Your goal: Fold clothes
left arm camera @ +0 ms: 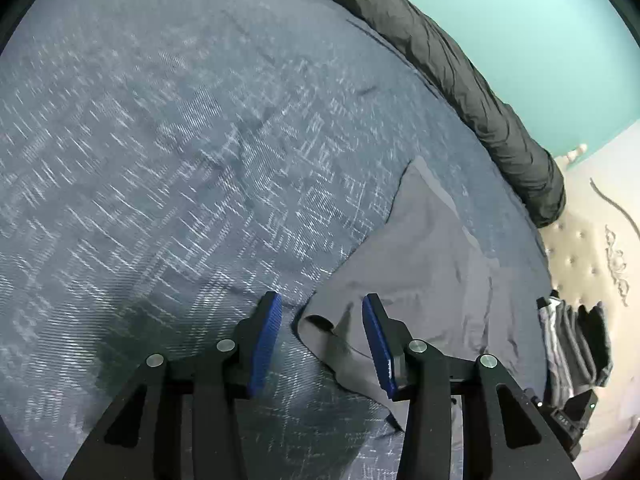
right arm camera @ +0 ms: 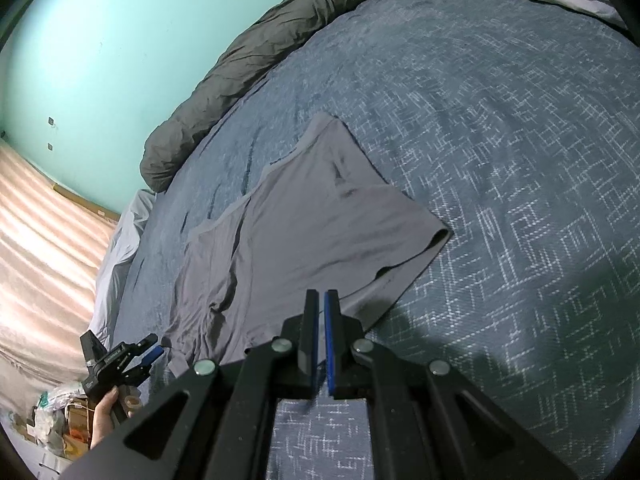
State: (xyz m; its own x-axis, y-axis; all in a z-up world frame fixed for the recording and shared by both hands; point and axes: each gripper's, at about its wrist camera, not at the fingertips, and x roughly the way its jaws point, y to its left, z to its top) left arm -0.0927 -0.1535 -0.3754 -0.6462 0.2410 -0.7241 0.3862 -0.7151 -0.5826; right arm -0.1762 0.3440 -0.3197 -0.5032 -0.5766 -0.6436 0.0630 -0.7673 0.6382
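The grey garment (right arm camera: 304, 216) lies spread flat on the bed (right arm camera: 500, 128), ready for a fold. My left gripper (left arm camera: 322, 316) has its jaws spread over the garment's near corner, gripping nothing; my right gripper (right arm camera: 322, 300) rests with jaws pressed together at the hem, empty. I can read no writing anywhere.

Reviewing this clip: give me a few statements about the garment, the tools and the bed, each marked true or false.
1. The grey garment lies spread on the blue patterned bedspread. True.
2. The left tool is clamped shut on the garment. False: its jaws stand open, with the cloth's edge lying between them.
3. The right tool is shut. True.
4. A rolled dark grey duvet lies along the turquoise wall. True.
5. The garment is red. False: it is grey.
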